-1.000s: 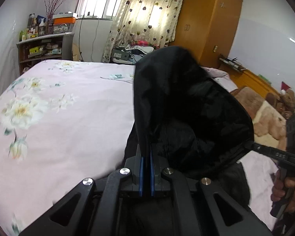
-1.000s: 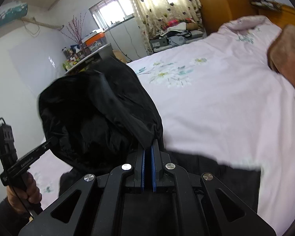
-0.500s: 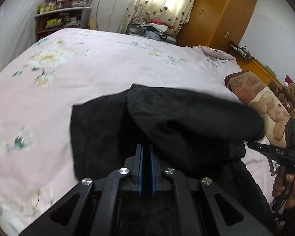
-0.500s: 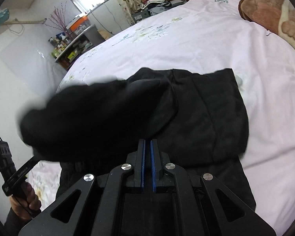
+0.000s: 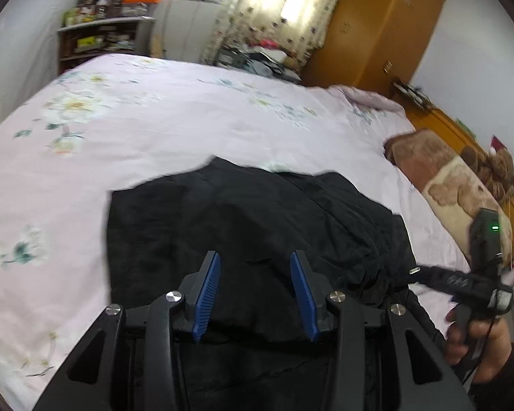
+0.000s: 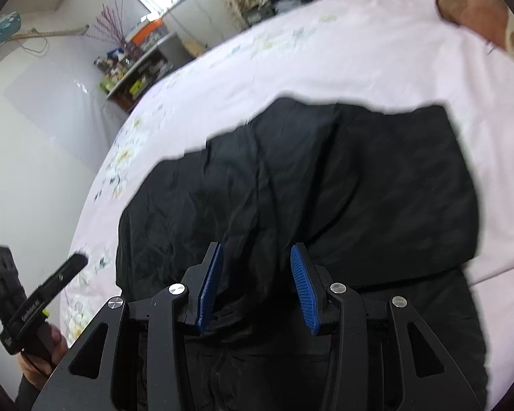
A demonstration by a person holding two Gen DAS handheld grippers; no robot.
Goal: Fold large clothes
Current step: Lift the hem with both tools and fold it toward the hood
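Left wrist view: the left gripper (image 5: 255, 287) hangs with its blue-padded jaws spread wide and nothing between them, above a black garment (image 5: 257, 219) lying folded on a pink floral bedspread (image 5: 174, 126); the garment's near part runs under the gripper frame and out of sight; its far edge is smeared by motion blur; at the right edge the right gripper (image 5: 415, 270) shows side-on, fingertips by the garment's crumpled right edge, whether touching cannot be told; the right hand (image 5: 476, 332) holds its handle; a brown bear-patterned blanket (image 5: 445, 178) lies beyond, and an orange wardrobe (image 5: 377, 27) stands against the far wall.

Right wrist view: the right gripper (image 6: 256, 284) is likewise wide apart, gripping nothing; the black garment (image 6: 325, 185) fills the middle, wrinkled folds on its left half, its lower part hidden beneath the gripper frame; the outline is blurred; at lower left the left gripper (image 6: 78, 260) pokes in, its jaws unreadable from this angle; cluttered shelves (image 6: 133, 68) stand beyond the bedspread (image 6: 359, 51).
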